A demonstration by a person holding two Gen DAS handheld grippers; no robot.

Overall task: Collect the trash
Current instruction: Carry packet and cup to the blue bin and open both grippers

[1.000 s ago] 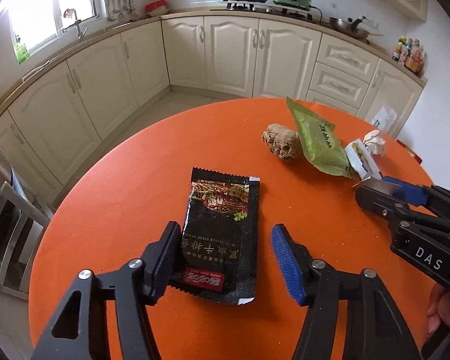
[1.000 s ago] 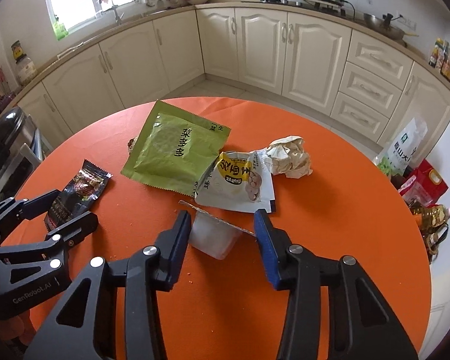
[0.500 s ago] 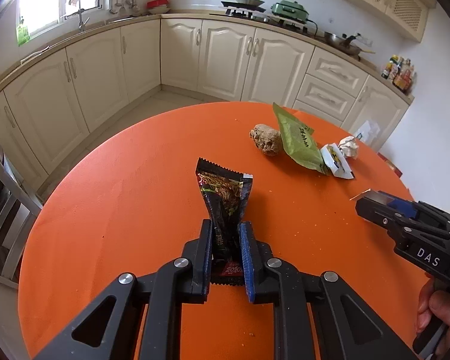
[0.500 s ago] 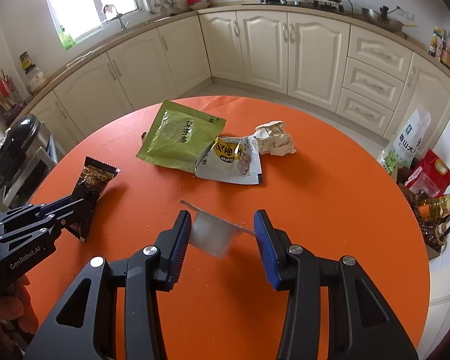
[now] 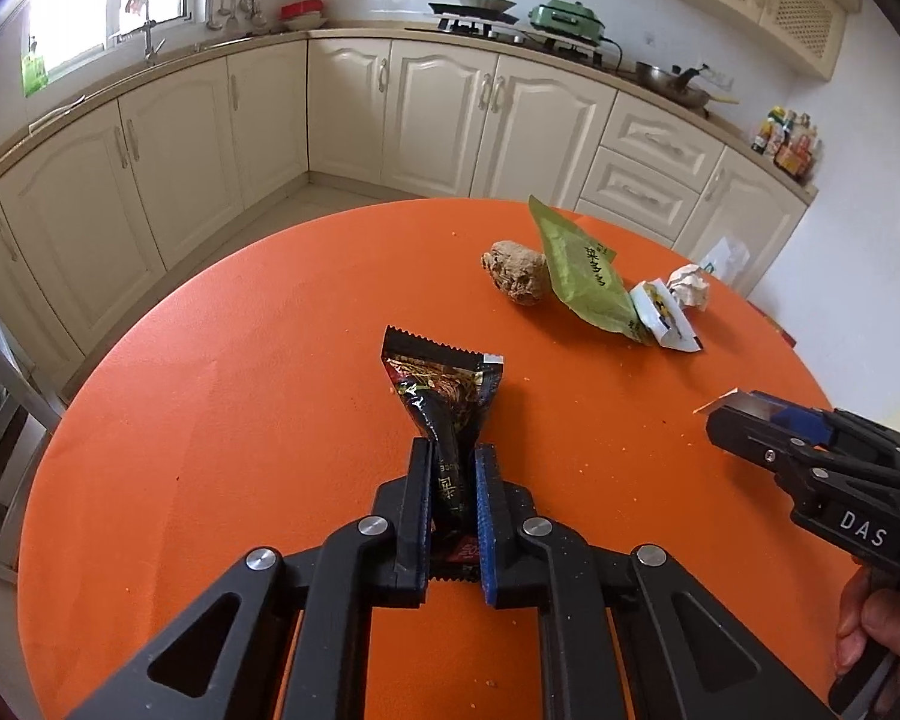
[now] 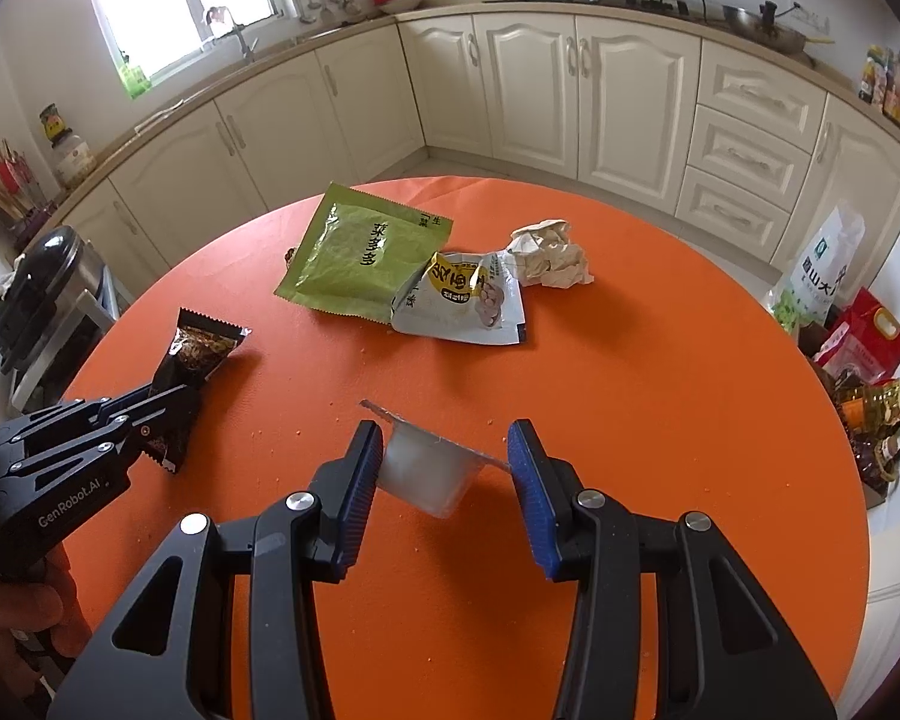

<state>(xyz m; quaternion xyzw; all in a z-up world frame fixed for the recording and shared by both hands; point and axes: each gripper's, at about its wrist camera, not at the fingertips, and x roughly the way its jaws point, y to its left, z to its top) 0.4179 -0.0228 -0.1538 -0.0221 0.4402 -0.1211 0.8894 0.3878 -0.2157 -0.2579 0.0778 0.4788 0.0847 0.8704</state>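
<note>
A round orange table (image 5: pixel 240 390) carries the trash. My left gripper (image 5: pixel 453 450) is shut on the lower end of a black snack wrapper (image 5: pixel 444 384), which is pinched narrow between the pads and fans out above them. From the right wrist view the same wrapper (image 6: pixel 201 348) sticks out of the left gripper (image 6: pixel 168 396). My right gripper (image 6: pixel 444 429) is shut on a clear plastic cup (image 6: pixel 429 468) with a peeled foil lid, held just above the table. Farther back lie a green packet (image 6: pixel 360 255), a white and yellow packet (image 6: pixel 462 300), crumpled paper (image 6: pixel 549 255) and a brown lump (image 5: pixel 513 276).
Cream kitchen cabinets (image 5: pixel 438 120) curve round behind the table. Bags and bottles (image 6: pixel 858 348) stand on the floor at the table's right. A black appliance (image 6: pixel 42 276) sits on a rack to the left. Small crumbs dot the tabletop.
My left gripper closed on the black wrapper, squeezing it narrow, and pulled it back from the other trash. The right gripper kept its hold on the cup and drew back a little.
</note>
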